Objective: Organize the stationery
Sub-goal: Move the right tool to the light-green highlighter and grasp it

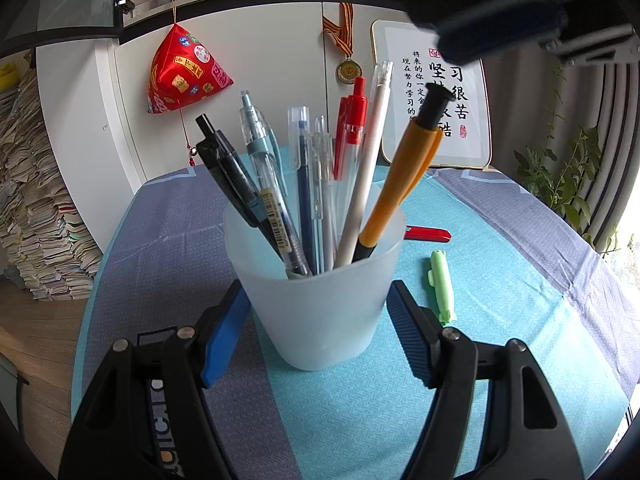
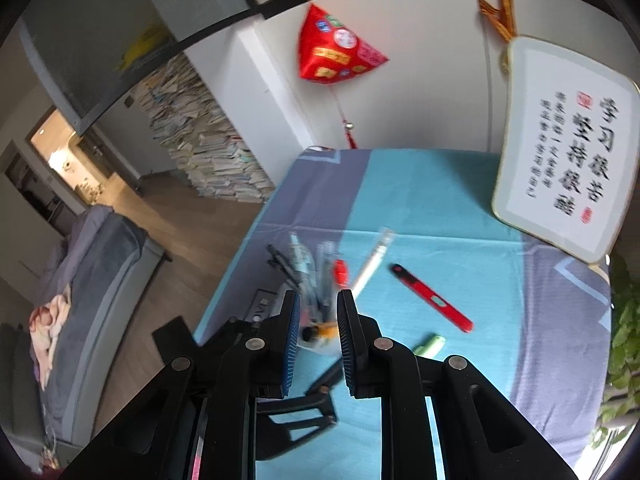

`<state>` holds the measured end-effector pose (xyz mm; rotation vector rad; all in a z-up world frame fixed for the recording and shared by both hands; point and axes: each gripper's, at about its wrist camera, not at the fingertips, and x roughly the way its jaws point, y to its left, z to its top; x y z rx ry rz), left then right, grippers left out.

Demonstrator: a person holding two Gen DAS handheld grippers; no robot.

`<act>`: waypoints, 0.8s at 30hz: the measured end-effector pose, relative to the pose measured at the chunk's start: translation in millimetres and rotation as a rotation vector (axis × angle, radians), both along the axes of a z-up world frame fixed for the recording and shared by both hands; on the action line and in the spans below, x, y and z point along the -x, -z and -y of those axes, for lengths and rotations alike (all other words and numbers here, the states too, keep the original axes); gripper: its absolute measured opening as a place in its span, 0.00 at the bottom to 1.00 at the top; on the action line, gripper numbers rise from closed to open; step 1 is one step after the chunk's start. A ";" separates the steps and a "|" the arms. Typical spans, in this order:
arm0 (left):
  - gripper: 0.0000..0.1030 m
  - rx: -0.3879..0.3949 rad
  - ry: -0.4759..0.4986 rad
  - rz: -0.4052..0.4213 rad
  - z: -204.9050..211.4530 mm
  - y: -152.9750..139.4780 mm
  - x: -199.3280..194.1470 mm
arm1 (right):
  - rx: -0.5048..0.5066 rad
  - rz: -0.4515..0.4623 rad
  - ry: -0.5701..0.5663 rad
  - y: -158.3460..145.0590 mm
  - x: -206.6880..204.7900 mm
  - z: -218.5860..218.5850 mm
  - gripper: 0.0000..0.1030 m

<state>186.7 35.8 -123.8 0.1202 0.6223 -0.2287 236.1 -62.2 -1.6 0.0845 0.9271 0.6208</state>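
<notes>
Blurring hides the cup (image 2: 316, 346) behind the right gripper (image 2: 318, 320)

Your left claw (image 1: 316, 334) has two matte black plastic arms with triangular cut-outs, round silver pivot screws at the joints, and blue ribbed pads (image 1: 224, 338) on the inner faces. White lettering marks its body on the left. Your right claw (image 2: 318, 340) is built alike: black arms, silver screws, blue ribbed pads (image 2: 290, 340).

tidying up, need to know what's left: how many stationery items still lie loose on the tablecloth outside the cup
2: a flat red pen-like item mid-cloth, and a light green highlighter-like item nearer, right of the frosted plastic cup. Others may hide behind the cup.
</notes>
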 end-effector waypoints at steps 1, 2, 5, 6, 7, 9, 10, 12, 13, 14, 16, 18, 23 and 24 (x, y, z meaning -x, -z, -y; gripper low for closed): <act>0.68 0.000 0.000 0.000 0.0 0.0 0.2 | 0.000 -0.004 0.011 1.9 -0.8 3.2 0.19; 0.68 0.000 0.000 0.000 0.0 0.0 0.0 | 0.002 -0.011 0.027 4.7 -1.4 8.0 0.19; 0.68 0.000 0.000 0.000 -0.1 -0.1 0.0 | 0.017 -0.030 0.070 14.5 -5.8 18.7 0.19; 0.68 0.000 0.000 0.000 0.0 -0.1 0.0 | 0.025 -0.035 0.084 18.1 -6.8 22.3 0.19; 0.68 0.000 0.000 0.000 -0.1 -0.1 0.0 | 0.033 -0.040 0.095 21.4 -7.6 25.4 0.19; 0.68 0.000 0.000 0.000 0.0 0.0 0.2 | 0.059 -0.062 0.128 32.2 -11.9 30.6 0.19; 0.68 0.000 0.000 0.000 0.0 -0.1 0.0 | 0.076 -0.076 0.146 39.1 -14.9 32.8 0.19; 0.68 0.000 0.000 0.000 -0.2 -0.1 0.1 | 0.093 -0.117 0.176 54.4 -21.3 37.2 0.19; 0.68 0.000 0.000 0.000 -0.1 -0.2 -0.2 | 0.093 -0.136 0.185 62.0 -23.0 38.9 0.19; 0.68 0.000 0.000 0.000 -0.2 -0.2 -0.2 | 0.092 -0.163 0.194 71.0 -26.9 40.3 0.20; 0.68 0.000 0.000 0.000 -0.1 -0.2 -0.2 | 0.099 -0.202 0.208 85.5 -33.0 41.4 0.23; 0.68 0.000 0.000 0.000 -0.1 -0.1 0.1 | 0.104 -0.232 0.221 98.8 -38.7 41.2 0.27; 0.68 0.000 0.001 0.000 -0.2 -0.3 -0.3 | 0.121 -0.295 0.249 121.1 -49.4 39.3 0.27; 0.68 0.000 0.001 0.000 -0.2 -0.2 -0.2 | 0.122 -0.303 0.258 124.7 -50.3 39.5 0.27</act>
